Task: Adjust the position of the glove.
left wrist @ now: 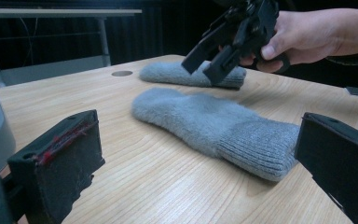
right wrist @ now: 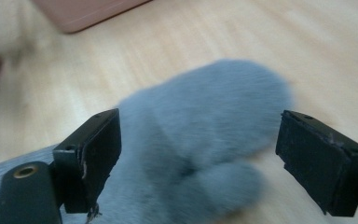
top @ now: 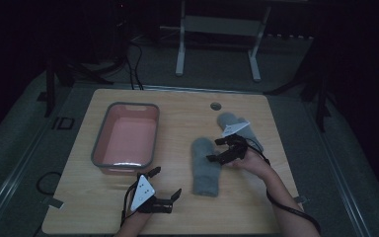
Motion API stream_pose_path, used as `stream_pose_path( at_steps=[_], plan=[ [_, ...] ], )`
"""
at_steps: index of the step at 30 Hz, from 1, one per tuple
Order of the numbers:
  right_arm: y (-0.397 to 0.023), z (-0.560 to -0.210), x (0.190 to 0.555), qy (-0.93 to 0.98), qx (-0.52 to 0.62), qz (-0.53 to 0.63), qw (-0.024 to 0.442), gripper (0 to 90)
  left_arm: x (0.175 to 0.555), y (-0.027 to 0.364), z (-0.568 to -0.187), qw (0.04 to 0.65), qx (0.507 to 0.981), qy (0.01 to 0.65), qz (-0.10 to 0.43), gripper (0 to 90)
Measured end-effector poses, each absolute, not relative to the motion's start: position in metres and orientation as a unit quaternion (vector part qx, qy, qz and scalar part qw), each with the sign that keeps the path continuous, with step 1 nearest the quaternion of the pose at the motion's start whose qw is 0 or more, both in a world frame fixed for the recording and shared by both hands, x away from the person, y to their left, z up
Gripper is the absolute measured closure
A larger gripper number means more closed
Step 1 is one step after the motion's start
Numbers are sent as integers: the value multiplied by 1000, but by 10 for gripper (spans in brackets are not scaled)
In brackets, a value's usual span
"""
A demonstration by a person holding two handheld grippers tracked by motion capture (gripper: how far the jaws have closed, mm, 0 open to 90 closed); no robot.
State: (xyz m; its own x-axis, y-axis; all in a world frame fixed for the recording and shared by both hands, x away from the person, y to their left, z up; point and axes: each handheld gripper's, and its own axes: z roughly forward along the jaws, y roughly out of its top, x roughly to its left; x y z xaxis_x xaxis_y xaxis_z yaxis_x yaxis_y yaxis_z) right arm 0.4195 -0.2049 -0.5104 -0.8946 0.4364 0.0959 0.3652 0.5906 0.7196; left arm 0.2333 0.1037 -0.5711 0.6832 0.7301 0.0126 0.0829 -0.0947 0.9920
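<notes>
My right gripper hangs with its jaws spread wide just above the near grey mitten, which lies flat on the wooden table, cuff toward me; through my right gripper view the mitten sits blurred between the two black jaws, and I cannot tell whether they touch it. A second grey mitten lies just beyond my right hand. My left gripper rests low near the table's front edge, jaws also spread and holding nothing, aimed at the near mitten's ribbed cuff. The pink tub with its grey rim stands left of the mittens.
</notes>
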Motion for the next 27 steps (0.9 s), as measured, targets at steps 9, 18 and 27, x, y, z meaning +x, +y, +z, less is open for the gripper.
stream_pose_path(
  at_steps=[9,18,27],
  plan=[
    [-246,-489,423,864,272,410,104,252,233,104,-571,606,691,294,264,10],
    [-285,-483,435,837,328,405,167,381,233,104,-571,605,690,295,265,10],
    [-299,-494,464,818,389,390,166,418,233,104,-571,605,690,296,264,10]
  ],
)
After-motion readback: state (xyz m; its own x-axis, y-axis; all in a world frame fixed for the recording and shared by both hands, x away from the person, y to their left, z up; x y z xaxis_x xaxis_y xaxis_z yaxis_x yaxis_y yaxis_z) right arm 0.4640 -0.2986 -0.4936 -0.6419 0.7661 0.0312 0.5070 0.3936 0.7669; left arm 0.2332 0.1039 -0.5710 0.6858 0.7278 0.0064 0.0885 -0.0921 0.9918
